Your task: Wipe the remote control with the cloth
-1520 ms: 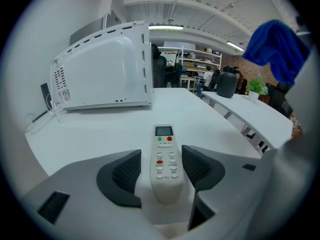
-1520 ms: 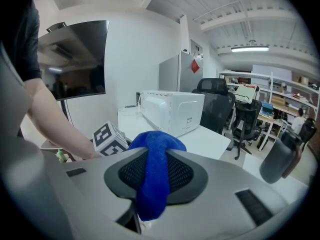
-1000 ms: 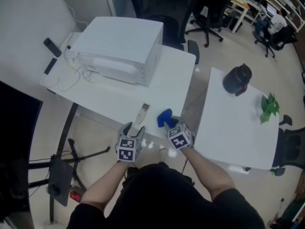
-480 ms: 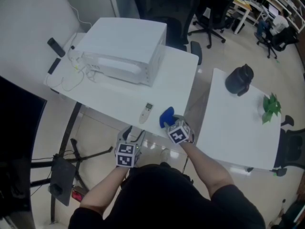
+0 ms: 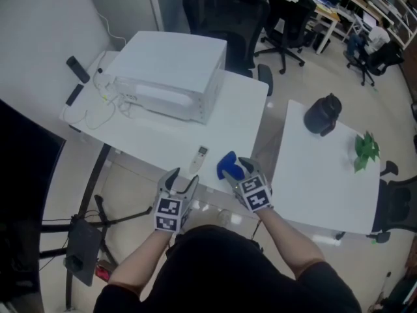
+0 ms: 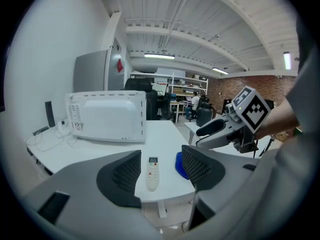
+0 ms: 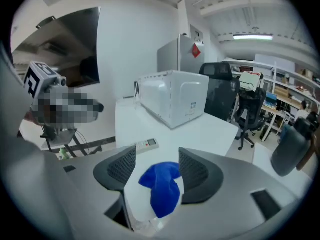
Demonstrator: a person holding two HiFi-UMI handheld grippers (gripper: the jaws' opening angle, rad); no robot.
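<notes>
A white remote control [image 5: 198,160] [image 6: 151,172] [image 7: 145,144] lies near the front edge of the white desk [image 5: 169,135]. To its right a crumpled blue cloth [image 5: 227,166] [image 7: 161,191] [image 6: 180,166] rests at the desk's corner. My left gripper [image 5: 178,182] [image 6: 159,171] hovers off the desk's front edge, open and empty, jaws pointing at the remote. My right gripper [image 5: 243,168] [image 7: 156,172] sits just behind the cloth with its jaws opening; the cloth lies between them on the desk, and the pads stand clear of it.
A white microwave [image 5: 168,75] fills the back of the desk, with cables [image 5: 98,113] and two dark handsets [image 5: 76,68] to its left. A second white table [image 5: 326,175] on the right holds a black kettle [image 5: 322,114] and a green plant [image 5: 367,149]. Office chairs [image 5: 225,8] stand behind.
The right gripper's jaws have spread and let go of the blue cloth, which now lies on the desk corner. The left gripper drew back from the remote to beyond the desk edge.
</notes>
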